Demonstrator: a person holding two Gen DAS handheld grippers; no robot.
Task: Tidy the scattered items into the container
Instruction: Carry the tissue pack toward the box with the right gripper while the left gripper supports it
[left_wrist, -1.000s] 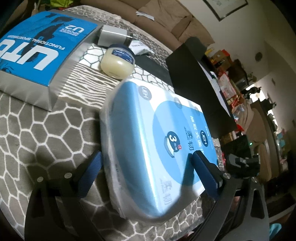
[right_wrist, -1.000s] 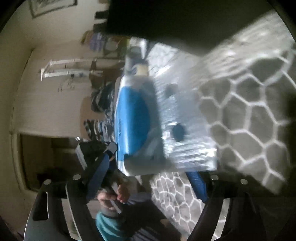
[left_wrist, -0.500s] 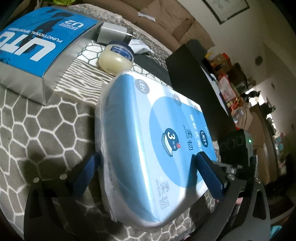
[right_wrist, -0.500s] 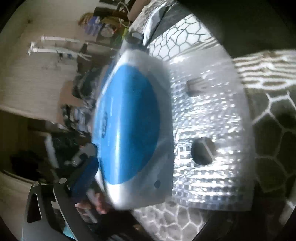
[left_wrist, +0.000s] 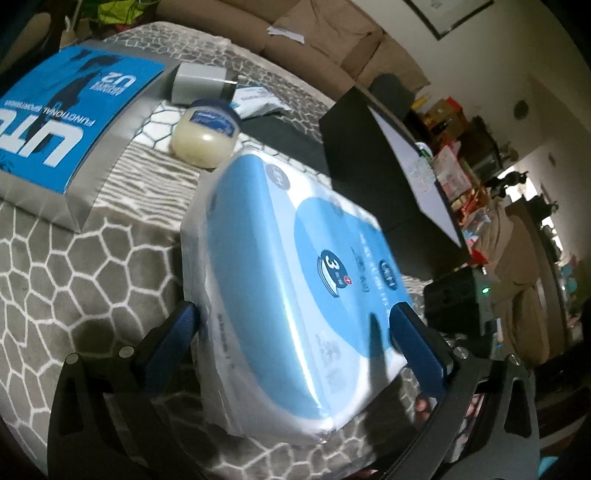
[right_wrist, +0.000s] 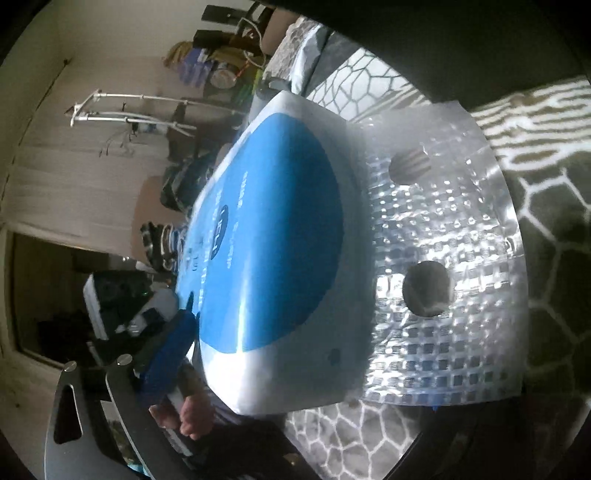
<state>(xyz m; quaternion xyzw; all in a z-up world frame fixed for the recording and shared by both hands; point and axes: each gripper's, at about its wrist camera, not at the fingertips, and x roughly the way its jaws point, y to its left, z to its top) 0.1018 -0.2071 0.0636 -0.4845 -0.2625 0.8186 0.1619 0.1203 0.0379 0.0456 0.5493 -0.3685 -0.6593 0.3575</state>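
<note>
A blue and white plastic-wrapped tissue pack (left_wrist: 295, 277) fills the left wrist view. My left gripper (left_wrist: 293, 314) straddles its near end at full width, both blue pads pressed against its long sides. The black container (left_wrist: 369, 166) stands behind it to the right. In the right wrist view the same tissue pack (right_wrist: 277, 240) sits tilted between the jaws of my right gripper (right_wrist: 314, 365). One blue finger (right_wrist: 173, 343) lies against the pack's edge. The other is hidden under the pack's clear handle flap (right_wrist: 443, 240), so its grip is unclear.
On the grey patterned cloth (left_wrist: 74, 295) lie a blue and silver box (left_wrist: 74, 122), a jar with a blue lid (left_wrist: 205, 136), a small grey box (left_wrist: 199, 83) and a white packet (left_wrist: 255, 98). A beige sofa (left_wrist: 332, 37) stands behind. A person's hand (right_wrist: 188, 406) shows low in the right wrist view.
My left gripper slid further around the pack, then rose with it while the cloth and box dropped away in view. In the right wrist view the pack came much closer between wider jaws.
</note>
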